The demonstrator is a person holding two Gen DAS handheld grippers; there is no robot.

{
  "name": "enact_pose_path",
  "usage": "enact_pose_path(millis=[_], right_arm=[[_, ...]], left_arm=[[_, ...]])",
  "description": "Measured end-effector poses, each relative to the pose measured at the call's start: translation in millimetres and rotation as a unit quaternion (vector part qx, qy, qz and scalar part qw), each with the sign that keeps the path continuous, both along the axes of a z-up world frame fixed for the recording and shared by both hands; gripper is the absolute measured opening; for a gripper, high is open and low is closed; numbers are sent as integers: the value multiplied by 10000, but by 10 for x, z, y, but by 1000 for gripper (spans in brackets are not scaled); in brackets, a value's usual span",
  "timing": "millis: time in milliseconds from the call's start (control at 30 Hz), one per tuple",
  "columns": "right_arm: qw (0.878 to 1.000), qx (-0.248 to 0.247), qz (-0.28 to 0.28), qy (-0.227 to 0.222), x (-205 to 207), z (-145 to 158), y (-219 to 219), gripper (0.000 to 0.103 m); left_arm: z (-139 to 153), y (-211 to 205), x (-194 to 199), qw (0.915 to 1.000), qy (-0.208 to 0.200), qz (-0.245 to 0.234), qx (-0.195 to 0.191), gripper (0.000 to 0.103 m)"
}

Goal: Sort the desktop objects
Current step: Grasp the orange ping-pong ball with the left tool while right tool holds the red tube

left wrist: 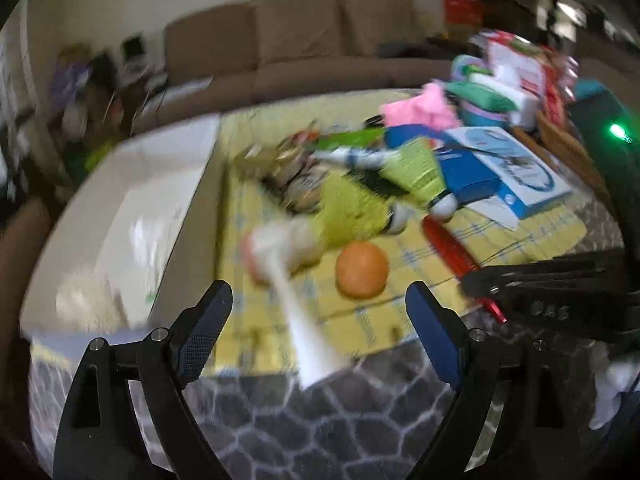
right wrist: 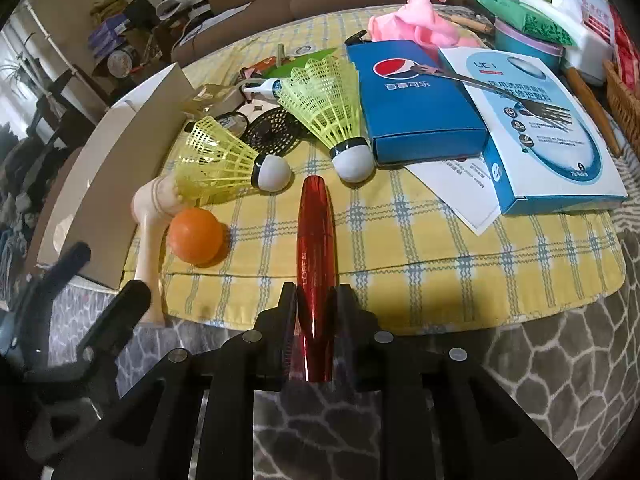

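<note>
My right gripper (right wrist: 316,300) is shut on a red cosmetic tube (right wrist: 315,248) that points away over the yellow checked mat (right wrist: 400,240). In the left wrist view that red tube (left wrist: 448,248) shows at the right, held by the right gripper (left wrist: 472,280). My left gripper (left wrist: 320,304) stands open above the mat's near edge, over a cream wooden massager (left wrist: 296,300) and near an orange ball (left wrist: 362,270). Two yellow shuttlecocks (right wrist: 224,160) (right wrist: 328,100) lie behind the ball (right wrist: 196,236). The left view is blurred.
An open cardboard box (right wrist: 100,184) stands left of the mat. A blue Pepsi box (right wrist: 412,96), a blue-white mask box (right wrist: 540,128), a pink cloth (right wrist: 416,24) and a wicker basket (right wrist: 624,96) crowd the back right. Grey patterned rug (right wrist: 520,360) lies in front.
</note>
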State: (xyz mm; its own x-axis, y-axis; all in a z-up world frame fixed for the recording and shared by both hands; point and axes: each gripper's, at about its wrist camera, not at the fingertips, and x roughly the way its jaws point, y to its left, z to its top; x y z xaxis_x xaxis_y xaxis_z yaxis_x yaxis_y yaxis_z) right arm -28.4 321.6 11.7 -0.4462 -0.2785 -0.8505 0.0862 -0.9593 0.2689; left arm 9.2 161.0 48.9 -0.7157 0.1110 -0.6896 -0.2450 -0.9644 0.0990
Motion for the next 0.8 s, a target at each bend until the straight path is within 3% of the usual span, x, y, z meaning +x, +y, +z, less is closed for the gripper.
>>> enact_pose_path(millis=[133, 233, 533, 567, 633, 800], right_arm=[[10000, -30, -17, -22, -8, -8, 27, 21], [10000, -48, -53, -24, -8, -13, 75, 21], [9999, 139, 64, -23, -18, -8, 74, 19], [9999, 143, 64, -21, -18, -9, 77, 19], [10000, 88, 29, -17, -17, -9, 97, 19], [9997, -194, -132, 101, -4, 61, 202, 19]], left_arm=[[-56, 212, -233, 9990, -82, -314, -316, 77], [-125, 283, -376, 9981, -251, -476, -311, 69], [-387, 416, -598, 9928, -766, -865, -320, 64], [-406, 429, -609, 9923, -799, -895, -308, 59], [-410, 406, -636, 9911, -914, -963, -53, 36], [-313, 287, -627, 9895, -998, -966, 394, 36]])
